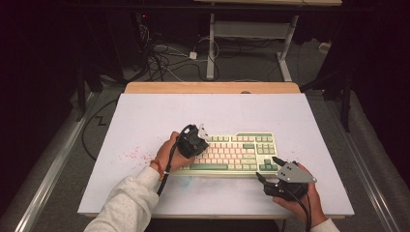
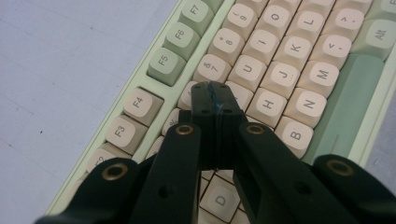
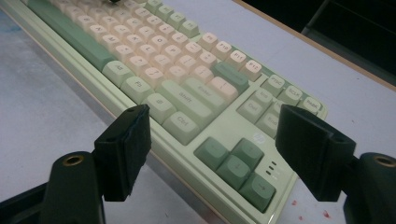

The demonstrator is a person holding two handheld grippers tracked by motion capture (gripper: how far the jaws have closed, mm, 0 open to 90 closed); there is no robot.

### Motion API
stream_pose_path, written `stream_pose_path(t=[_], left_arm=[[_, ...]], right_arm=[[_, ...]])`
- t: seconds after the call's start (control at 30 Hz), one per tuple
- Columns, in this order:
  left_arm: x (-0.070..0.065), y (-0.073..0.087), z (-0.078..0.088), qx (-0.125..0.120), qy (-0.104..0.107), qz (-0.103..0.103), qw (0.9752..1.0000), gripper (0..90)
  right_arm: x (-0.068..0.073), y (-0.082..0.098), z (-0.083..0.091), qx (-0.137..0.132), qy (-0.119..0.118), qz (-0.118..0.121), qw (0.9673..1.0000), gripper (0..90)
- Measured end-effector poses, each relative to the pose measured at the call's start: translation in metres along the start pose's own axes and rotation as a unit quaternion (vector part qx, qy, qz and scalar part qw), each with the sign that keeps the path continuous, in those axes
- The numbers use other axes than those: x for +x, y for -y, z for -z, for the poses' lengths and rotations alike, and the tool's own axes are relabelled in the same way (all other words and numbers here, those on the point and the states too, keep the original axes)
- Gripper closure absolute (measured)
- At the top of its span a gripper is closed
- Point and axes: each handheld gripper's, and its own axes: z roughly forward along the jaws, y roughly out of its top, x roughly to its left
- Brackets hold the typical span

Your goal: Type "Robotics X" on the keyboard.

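High view, keyboard: the pale green keyboard (image 1: 232,153) with cream keys lies flat on the white table (image 1: 145,116), near the middle toward the person's edge.
High view, left gripper: the left gripper (image 1: 200,136) sits over the keyboard's left end, held by the left hand (image 1: 170,152).
High view, right gripper: the right gripper (image 1: 269,168) rests at the keyboard's front right corner, held by the right hand (image 1: 300,195).
Left gripper view, jaws: the 2 jaws of the left gripper (image 2: 215,95) are pressed together with nothing between them.
Left gripper view, keyboard: the tips stand over the key row of the keyboard (image 2: 289,79), just beside the 7 and U keys; I cannot tell whether they touch a key.
Right gripper view, jaws: the right gripper (image 3: 217,135) stands wide apart, holding nothing.
Right gripper view, keyboard: the arrow-key corner of the keyboard (image 3: 187,93) lies between the 2 fingers (image 3: 126,149), apart from both.
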Motion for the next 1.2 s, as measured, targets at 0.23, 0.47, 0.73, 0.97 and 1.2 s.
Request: stream_pose_path(t=[0.23, 0.47, 0.73, 0.97, 1.2], left_arm=[[0.001, 0.003, -0.002, -0.004, 0.006, 0.005, 1.0, 87.3], [-0.004, 0.002, -0.001, 0.0, -0.006, -0.015, 0.9999, 87.0], [-0.005, 0.011, 0.02, -0.055, -0.017, -0.009, 0.9983, 84.8], [-0.009, 0.021, 0.035, -0.09, -0.024, -0.009, 0.9956, 80.8], [-0.009, 0.033, 0.047, -0.111, -0.036, -0.015, 0.9931, 72.9]], right_arm=[[-0.001, -0.001, 0.001, -0.002, 0.006, 0.0, 1.0, 27.2], [-0.002, -0.001, 0.001, -0.001, 0.007, 0.001, 1.0, 27.2], [-0.003, -0.001, 0.002, -0.001, 0.008, -0.002, 1.0, 27.5], [-0.003, 0.0, 0.001, 0.002, 0.006, -0.004, 1.0, 27.9], [-0.003, -0.001, 0.002, 0.001, 0.005, -0.002, 1.0, 27.9]])
